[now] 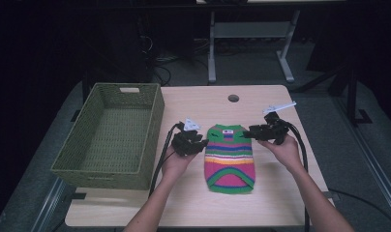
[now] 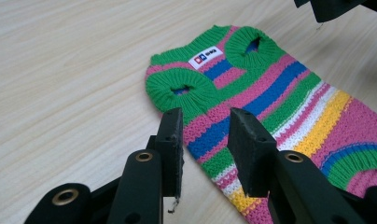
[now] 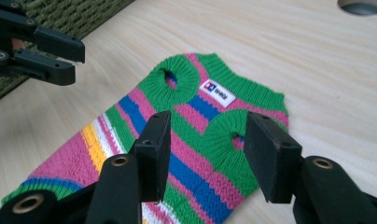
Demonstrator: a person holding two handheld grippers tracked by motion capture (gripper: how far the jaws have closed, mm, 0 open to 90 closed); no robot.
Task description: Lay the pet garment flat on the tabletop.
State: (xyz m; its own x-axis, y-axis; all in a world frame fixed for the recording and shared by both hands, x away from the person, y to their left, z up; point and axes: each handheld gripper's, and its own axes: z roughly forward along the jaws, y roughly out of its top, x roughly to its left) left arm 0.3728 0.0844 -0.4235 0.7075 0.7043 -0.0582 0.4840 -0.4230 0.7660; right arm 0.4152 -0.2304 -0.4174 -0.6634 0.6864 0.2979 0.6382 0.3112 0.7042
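**Striped sweater flat between parted tongs**

The small striped knit sweater [image 1: 229, 158] lies flat on the counter [image 1: 280, 193], right of the green woven basket [image 1: 113, 137]. Left tongs [image 1: 199, 143] and right tongs [image 1: 248, 132] flank its shoulders, jaws apart, gripping nothing.

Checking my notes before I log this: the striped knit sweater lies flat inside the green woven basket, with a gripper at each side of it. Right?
Not quite. The sweater lies flat on the table, beside the green woven basket, as the high view shows. The left gripper and right gripper do flank it.
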